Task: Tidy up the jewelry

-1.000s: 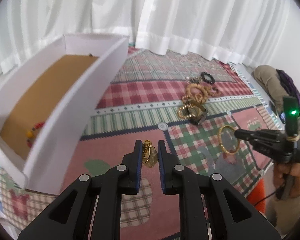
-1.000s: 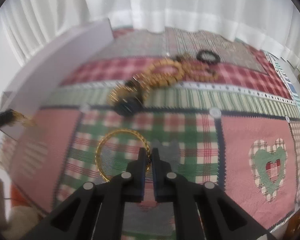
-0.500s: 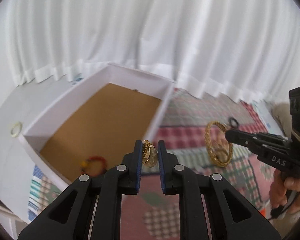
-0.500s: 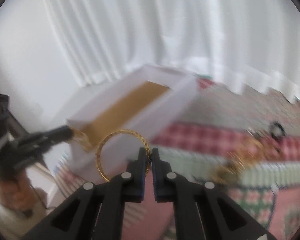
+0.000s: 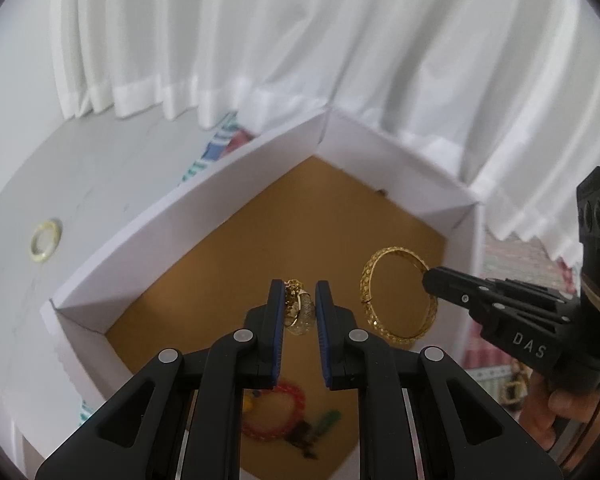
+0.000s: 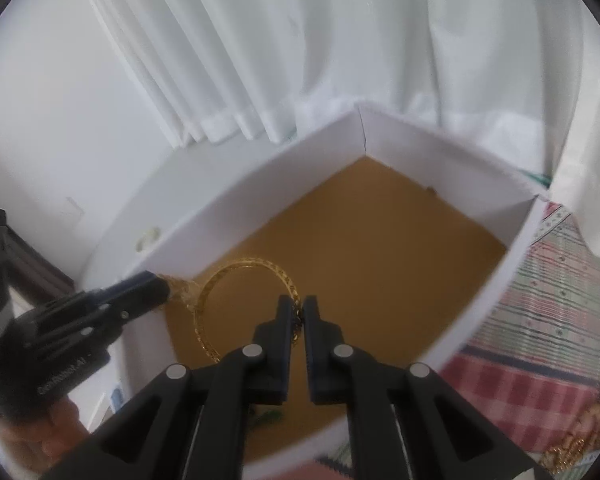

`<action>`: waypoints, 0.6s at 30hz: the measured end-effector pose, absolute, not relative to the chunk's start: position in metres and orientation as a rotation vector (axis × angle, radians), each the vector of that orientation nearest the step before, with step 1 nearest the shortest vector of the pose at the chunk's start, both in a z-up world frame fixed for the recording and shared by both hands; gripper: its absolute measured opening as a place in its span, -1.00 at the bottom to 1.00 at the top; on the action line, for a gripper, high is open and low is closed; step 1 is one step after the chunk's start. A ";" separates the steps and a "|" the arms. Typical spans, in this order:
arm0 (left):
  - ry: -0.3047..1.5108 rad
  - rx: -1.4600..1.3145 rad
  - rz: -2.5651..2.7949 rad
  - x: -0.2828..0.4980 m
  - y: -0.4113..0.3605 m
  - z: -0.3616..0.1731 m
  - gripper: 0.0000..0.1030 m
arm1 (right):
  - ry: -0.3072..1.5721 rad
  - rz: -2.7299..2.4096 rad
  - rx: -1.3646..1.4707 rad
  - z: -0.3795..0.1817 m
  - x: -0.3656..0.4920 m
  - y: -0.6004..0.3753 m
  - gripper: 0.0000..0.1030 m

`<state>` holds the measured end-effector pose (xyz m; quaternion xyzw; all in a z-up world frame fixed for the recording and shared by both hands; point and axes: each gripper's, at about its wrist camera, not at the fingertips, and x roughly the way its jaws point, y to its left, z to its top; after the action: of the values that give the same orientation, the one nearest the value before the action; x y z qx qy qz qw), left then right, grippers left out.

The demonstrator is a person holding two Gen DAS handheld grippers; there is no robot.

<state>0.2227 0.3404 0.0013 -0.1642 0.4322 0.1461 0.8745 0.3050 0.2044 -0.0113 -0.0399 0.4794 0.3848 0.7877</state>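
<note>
Both grippers hang over a white box [image 5: 204,216] with a brown floor. My left gripper [image 5: 299,294] is shut on a small gold ring cluster [image 5: 298,308]. My right gripper [image 6: 299,312] is shut on the rim of a gold bangle [image 6: 236,276], which stands upright above the box floor. In the left wrist view the right gripper [image 5: 430,276] comes in from the right with the bangle [image 5: 396,296]. In the right wrist view the left gripper [image 6: 164,290] enters from the left with the gold cluster [image 6: 182,292]. A red bracelet [image 5: 274,412] and small beads lie on the box floor.
White curtains [image 5: 340,40] hang behind the box. A pale ring [image 5: 45,239] lies on the white surface left of the box. The patchwork cloth [image 6: 540,320] with more gold jewelry [image 6: 572,448] lies to the right. A person's hand [image 5: 556,404] holds the right gripper.
Both grippers have swung left from the patchwork cloth to above the white box, each carrying its piece. The jewelry pile on the cloth has dropped out of the left wrist view.
</note>
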 end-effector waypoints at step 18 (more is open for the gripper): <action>0.857 -0.250 0.353 0.192 0.313 0.005 0.58 | 0.879 0.692 -0.169 0.001 0.287 0.171 0.24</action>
<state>0.1918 0.3131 0.0050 -0.1204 0.4124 0.1700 0.8869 0.2868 0.1708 0.0011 -0.0803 0.4163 0.3281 0.8442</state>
